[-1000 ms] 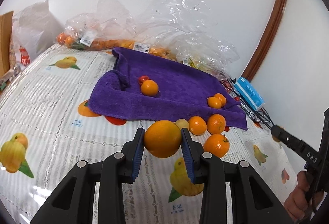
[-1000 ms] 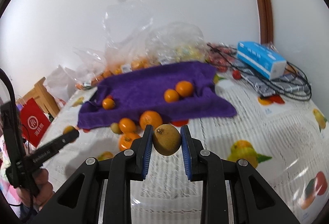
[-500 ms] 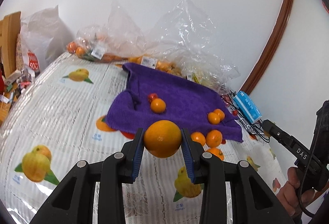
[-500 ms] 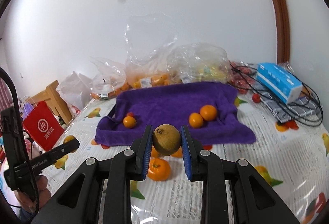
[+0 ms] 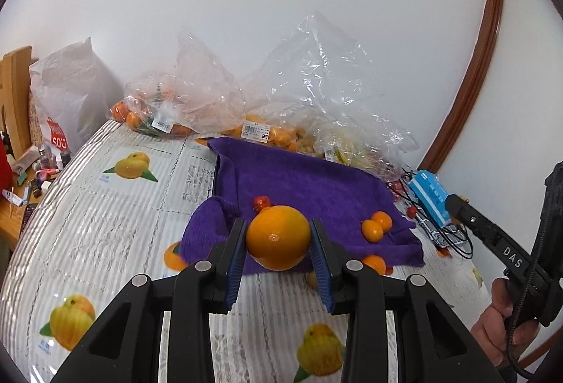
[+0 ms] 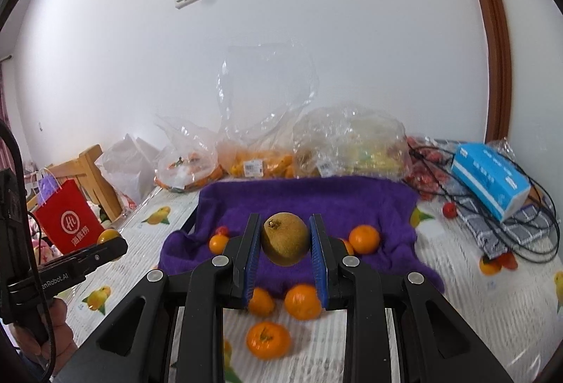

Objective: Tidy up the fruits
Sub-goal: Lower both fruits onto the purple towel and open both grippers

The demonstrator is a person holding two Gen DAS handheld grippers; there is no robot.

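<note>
Now, in your left wrist view, the left hand-held gripper (image 5: 278, 256) is clamped on a large orange (image 5: 278, 237), its pads pressing both sides, and the fruit hangs clear above the worktop (image 5: 105, 224). Ahead of it and lower lies the purple towel (image 5: 309, 186), with two small oranges (image 5: 375, 226) on its right part and a small red fruit (image 5: 261, 202) just behind the orange you hold. Your right hand (image 5: 506, 326) grips the other tool at the right edge (its fingertips are out of this view).

From your right wrist view, the right hand-held gripper (image 6: 285, 252) is closed on a brownish-green round fruit (image 6: 285, 238), stem end up and to the left, also held off the surface. The towel spreads straight ahead and below; three loose oranges (image 6: 281, 316) sit on the worktop just under and before the jaws.

Judging by this, both fruits need to travel forward and down to reach the towel; neither hand looks clearly nearer.
</note>
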